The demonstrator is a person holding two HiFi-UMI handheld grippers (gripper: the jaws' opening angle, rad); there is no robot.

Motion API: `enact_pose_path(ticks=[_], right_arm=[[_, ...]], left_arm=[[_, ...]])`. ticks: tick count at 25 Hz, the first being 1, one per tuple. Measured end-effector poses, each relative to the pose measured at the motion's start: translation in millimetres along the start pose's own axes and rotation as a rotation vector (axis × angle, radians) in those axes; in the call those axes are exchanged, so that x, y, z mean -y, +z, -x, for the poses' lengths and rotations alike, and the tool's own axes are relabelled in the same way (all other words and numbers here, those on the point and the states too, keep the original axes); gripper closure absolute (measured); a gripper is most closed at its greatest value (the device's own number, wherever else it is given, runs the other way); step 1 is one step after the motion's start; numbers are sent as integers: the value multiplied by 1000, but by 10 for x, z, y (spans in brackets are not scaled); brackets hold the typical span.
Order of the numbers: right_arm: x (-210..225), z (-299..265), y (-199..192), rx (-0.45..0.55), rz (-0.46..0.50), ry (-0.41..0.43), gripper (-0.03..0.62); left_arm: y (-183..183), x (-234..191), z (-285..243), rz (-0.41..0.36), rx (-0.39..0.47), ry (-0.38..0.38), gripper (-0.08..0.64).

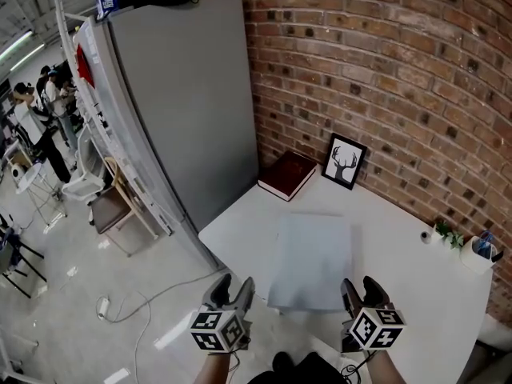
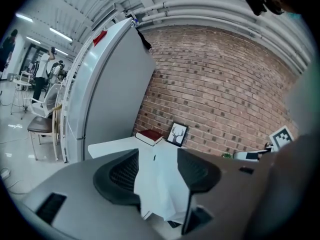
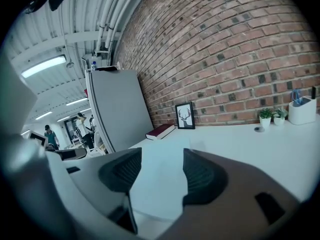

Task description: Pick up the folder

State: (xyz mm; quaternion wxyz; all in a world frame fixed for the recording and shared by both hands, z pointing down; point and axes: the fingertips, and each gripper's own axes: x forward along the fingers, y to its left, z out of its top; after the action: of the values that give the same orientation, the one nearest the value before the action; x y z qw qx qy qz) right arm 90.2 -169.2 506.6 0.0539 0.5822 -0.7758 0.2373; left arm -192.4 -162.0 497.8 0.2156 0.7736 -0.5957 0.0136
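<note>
Both sets of jaws are apart and empty; left gripper [image 1: 234, 288] and right gripper [image 1: 361, 290] hover by the near edge of the flat pale blue-grey folder [image 1: 312, 261] on the white table [image 1: 420, 282]. Nothing lifted yet.

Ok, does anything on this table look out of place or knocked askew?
Nothing stands out: the folder lies flat on the table, and the book and framed deer picture sit tidily by the brick wall.
</note>
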Motion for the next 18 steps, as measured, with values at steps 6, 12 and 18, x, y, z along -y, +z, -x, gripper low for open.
enact_pose_path(ticks=[6,12,18], right_arm=[[83,-101,-7,-3,-2,-26,345],[132,-243,-3,-7,-13,-31,345],[160,-354,16,-14,-19,-35,345]], left_arm=[[-30,-36,-164,11,-17,-11,342],[-34,-36,-306,3,-34,-11,342],[-32,-15,-452,-17,-56,-18,342]])
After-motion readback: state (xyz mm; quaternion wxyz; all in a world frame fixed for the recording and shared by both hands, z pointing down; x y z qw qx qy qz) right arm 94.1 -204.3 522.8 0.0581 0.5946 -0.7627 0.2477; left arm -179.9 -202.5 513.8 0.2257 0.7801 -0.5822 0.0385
